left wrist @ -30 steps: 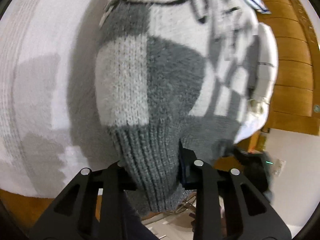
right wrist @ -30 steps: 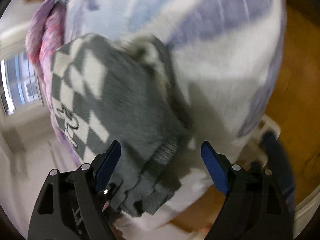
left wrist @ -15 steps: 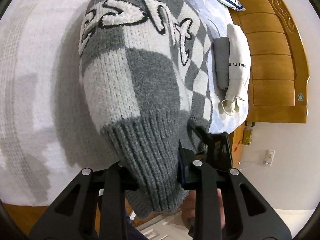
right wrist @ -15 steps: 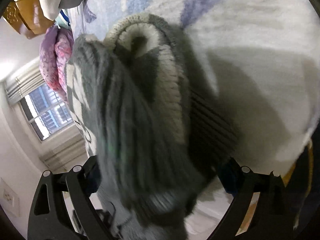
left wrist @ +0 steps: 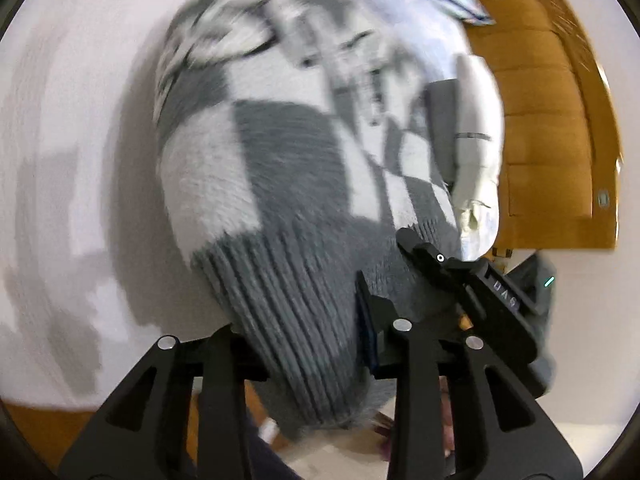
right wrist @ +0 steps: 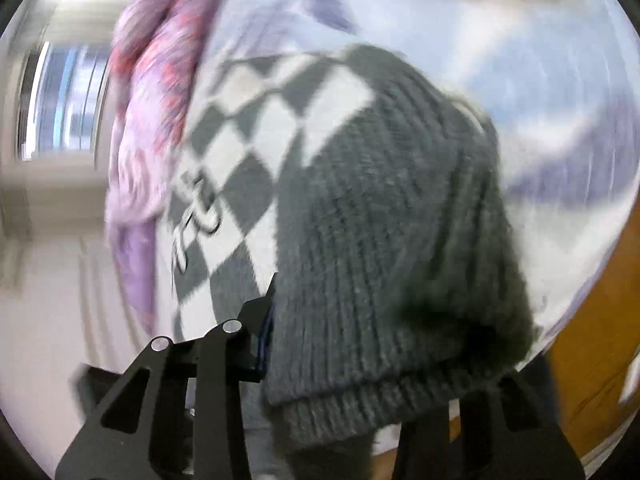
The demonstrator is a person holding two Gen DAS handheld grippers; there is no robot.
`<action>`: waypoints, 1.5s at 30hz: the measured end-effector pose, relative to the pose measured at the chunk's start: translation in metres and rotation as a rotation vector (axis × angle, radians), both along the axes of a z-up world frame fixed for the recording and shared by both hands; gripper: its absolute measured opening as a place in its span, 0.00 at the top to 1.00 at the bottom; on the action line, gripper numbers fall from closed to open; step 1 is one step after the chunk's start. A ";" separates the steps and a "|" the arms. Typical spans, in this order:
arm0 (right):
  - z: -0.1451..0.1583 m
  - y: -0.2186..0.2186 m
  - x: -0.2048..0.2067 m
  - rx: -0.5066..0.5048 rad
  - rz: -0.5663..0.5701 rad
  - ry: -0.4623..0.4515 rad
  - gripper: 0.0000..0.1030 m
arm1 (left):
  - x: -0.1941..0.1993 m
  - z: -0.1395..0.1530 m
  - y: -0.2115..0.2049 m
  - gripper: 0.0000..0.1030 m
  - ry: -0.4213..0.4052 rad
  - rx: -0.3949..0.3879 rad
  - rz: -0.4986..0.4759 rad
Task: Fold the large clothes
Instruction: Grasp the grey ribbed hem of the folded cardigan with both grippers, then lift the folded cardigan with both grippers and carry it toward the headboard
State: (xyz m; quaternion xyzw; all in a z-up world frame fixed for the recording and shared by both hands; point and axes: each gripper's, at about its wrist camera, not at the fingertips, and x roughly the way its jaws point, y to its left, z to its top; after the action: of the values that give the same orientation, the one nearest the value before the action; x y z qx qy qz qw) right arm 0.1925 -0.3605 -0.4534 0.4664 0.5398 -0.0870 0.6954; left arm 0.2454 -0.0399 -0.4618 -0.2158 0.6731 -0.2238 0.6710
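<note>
A grey and white checkered knit sweater (left wrist: 280, 168) with raised lettering hangs up off the bed. My left gripper (left wrist: 304, 332) pinches its ribbed grey hem; the jaws are opening a little, with the knit still pressed between them. My right gripper (right wrist: 360, 360) is closing on another part of the ribbed hem (right wrist: 380, 340). Its left pad (right wrist: 262, 336) presses into the knit and the fabric hides its right finger. In the left wrist view the right gripper (left wrist: 440, 272) shows close by at the sweater's right edge. Both views are blurred.
A white and grey bed cover (left wrist: 60, 160) lies under the sweater. Folded grey and white clothes (left wrist: 476, 140) rest by the wooden headboard (left wrist: 552, 140). A purple and pink blanket (right wrist: 140, 120) is bunched near a window (right wrist: 64, 108). Pale blue bedding (right wrist: 540, 80) lies beyond.
My right gripper's wide jaws have closed onto the ribbed hem and swung up and sideways. My left gripper has lifted its part of the hem a little higher.
</note>
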 end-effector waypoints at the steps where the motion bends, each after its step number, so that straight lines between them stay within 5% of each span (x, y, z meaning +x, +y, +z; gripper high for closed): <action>1: 0.018 0.006 0.012 -0.060 0.058 -0.011 0.66 | 0.003 0.015 -0.001 0.72 -0.042 0.016 -0.012; 6: 0.074 0.029 0.039 -0.214 0.170 -0.013 0.68 | 0.014 0.062 -0.003 0.72 -0.113 0.056 -0.029; 11: 0.140 0.046 0.040 -0.308 0.273 -0.101 0.68 | 0.019 0.125 0.006 0.72 -0.189 0.016 -0.021; 26: 0.262 0.014 0.041 -0.333 0.223 -0.232 0.68 | 0.014 0.249 -0.039 0.72 -0.355 -0.055 -0.080; 34: 0.287 -0.083 0.074 -0.307 0.169 -0.291 0.68 | 0.058 0.277 -0.150 0.72 -0.430 -0.076 -0.126; 45: 0.310 -0.298 0.202 -0.283 0.184 -0.456 0.67 | 0.178 0.299 -0.381 0.72 -0.520 -0.132 -0.061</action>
State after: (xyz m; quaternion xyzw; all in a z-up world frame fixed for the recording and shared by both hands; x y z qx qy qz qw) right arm 0.3945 -0.6588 -0.1438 0.3212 0.3920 0.0095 0.8620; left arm 0.4233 -0.4204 -0.1627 -0.1739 0.4685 -0.3352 0.7987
